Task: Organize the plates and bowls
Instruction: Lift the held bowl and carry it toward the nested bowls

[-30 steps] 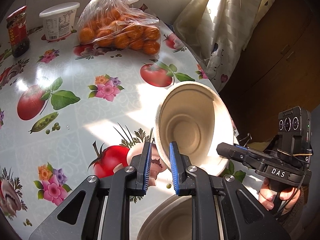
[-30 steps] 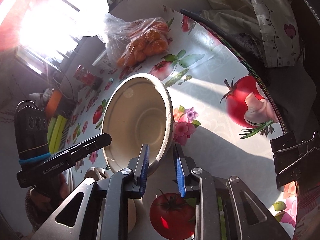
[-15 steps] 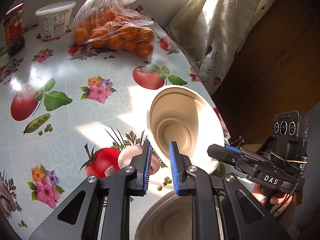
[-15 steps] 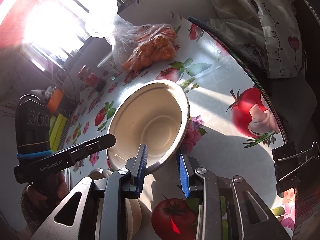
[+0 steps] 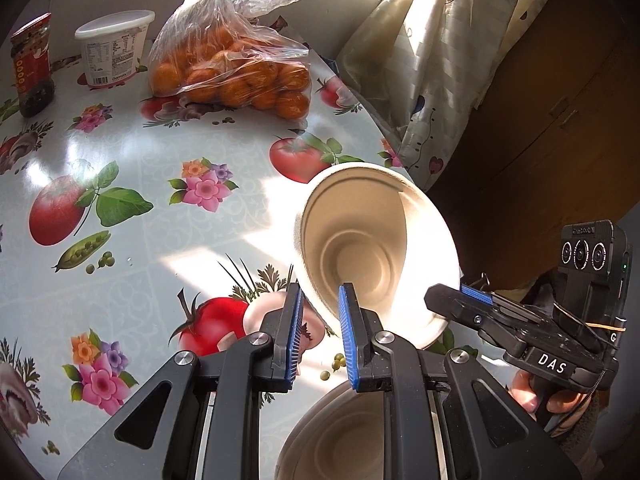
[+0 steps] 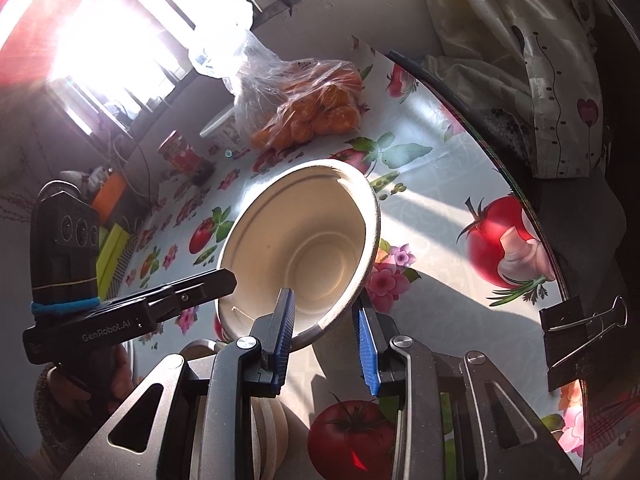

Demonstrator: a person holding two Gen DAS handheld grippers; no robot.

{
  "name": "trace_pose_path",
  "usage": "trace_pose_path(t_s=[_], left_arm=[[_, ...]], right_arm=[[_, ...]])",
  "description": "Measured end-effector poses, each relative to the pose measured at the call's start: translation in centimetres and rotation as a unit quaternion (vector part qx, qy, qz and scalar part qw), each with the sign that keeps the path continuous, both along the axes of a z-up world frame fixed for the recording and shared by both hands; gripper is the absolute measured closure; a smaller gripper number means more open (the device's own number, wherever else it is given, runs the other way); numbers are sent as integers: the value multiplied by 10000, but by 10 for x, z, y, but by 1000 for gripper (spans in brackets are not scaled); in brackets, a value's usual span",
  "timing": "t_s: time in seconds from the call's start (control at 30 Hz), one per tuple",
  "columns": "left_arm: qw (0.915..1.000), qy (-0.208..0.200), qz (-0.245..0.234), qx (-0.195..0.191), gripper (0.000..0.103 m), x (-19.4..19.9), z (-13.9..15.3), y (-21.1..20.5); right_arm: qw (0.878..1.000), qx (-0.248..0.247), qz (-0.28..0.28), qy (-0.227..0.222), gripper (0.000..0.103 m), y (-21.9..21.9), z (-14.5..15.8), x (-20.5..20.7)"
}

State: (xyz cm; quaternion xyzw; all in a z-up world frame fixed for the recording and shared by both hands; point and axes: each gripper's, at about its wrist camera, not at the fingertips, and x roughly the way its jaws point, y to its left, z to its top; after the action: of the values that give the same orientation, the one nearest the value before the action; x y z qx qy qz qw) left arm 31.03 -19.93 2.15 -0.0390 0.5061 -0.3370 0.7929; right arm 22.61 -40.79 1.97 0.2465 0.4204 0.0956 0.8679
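Note:
A cream paper bowl (image 5: pixel 372 248) is held tilted above the table between both grippers; it also shows in the right wrist view (image 6: pixel 304 248). My left gripper (image 5: pixel 319 332) is shut on the bowl's near rim. My right gripper (image 6: pixel 324 334) straddles the opposite rim with its jaws wider apart, and appears from the right in the left wrist view (image 5: pixel 472 304). A second cream bowl (image 5: pixel 340 436) sits under the left gripper. A stack of cream dishes (image 6: pixel 272 432) stands below the right gripper.
The round table (image 5: pixel 120 280) has a fruit-and-flower oilcloth. At the back lie a bag of oranges (image 5: pixel 232 76), a white tub (image 5: pixel 114 50) and a red-lidded jar (image 5: pixel 32 68). A curtain (image 5: pixel 432 72) hangs past the table's right edge. A binder clip (image 6: pixel 580 332) grips the cloth edge.
The bowl has tipped so its opening faces more upward and moved slightly toward the table's right edge. The right gripper's jaws have spread wider around its rim.

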Motion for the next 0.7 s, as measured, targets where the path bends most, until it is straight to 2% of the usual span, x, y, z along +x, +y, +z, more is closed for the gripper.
trace_pose_path(t_s=[0.3, 0.7], left_arm=[[9995, -312, 24, 17, 84, -11, 17, 7], [9983, -566, 27, -100, 84, -26, 42, 18]], right_arm=[[9999, -5, 44, -124, 73, 5, 10, -2], [9989, -130, 132, -427, 73, 14, 40, -19]])
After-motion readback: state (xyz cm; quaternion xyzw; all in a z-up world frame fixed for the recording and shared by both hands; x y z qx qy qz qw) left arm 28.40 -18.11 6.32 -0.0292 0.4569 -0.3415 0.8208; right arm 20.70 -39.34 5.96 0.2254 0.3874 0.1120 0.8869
